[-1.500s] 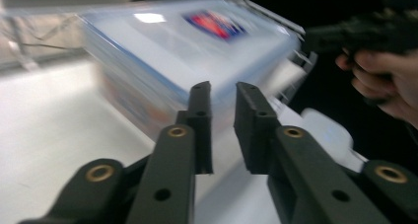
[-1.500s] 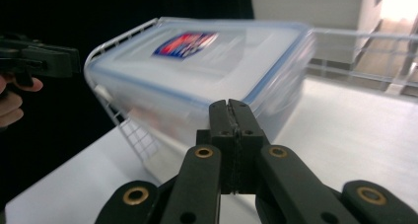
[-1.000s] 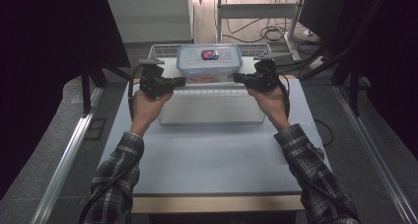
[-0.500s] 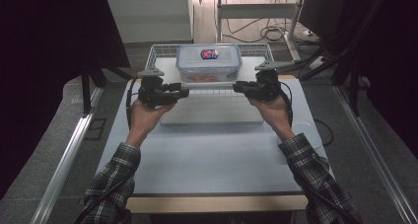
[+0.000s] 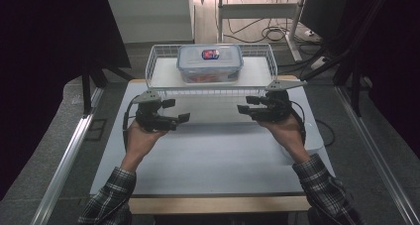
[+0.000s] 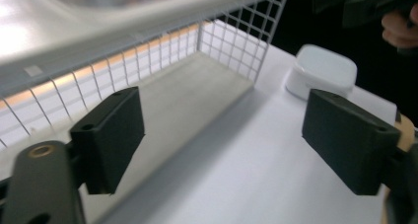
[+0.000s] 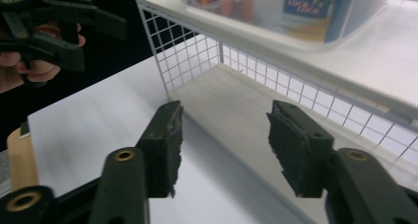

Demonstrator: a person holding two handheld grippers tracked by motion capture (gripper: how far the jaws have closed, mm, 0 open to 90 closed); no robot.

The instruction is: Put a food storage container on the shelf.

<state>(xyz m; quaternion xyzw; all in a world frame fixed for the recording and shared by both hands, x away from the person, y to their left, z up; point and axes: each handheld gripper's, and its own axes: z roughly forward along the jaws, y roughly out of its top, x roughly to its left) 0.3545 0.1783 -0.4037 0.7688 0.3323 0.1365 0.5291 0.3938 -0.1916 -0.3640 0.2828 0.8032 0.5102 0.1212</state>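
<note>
Now | basket [image 5: 163, 81] beyond both tools | left tool [image 5: 179, 120], right tool [image 5: 243, 109] parted, empty

Two forearms in plaid sleeves reach in from the near edge, each hand holding a black gripper above the surface. The left gripper [image 5: 184, 118] sits at the left, pointing right toward the centre, its fingers [image 6: 109, 137] spread wide with nothing between them. The right gripper [image 5: 241, 109] sits at the right, slightly farther, pointing left, its fingers [image 7: 164, 145] likewise parted and empty. The two grippers face each other, well apart, wrists held roughly level.
</note>
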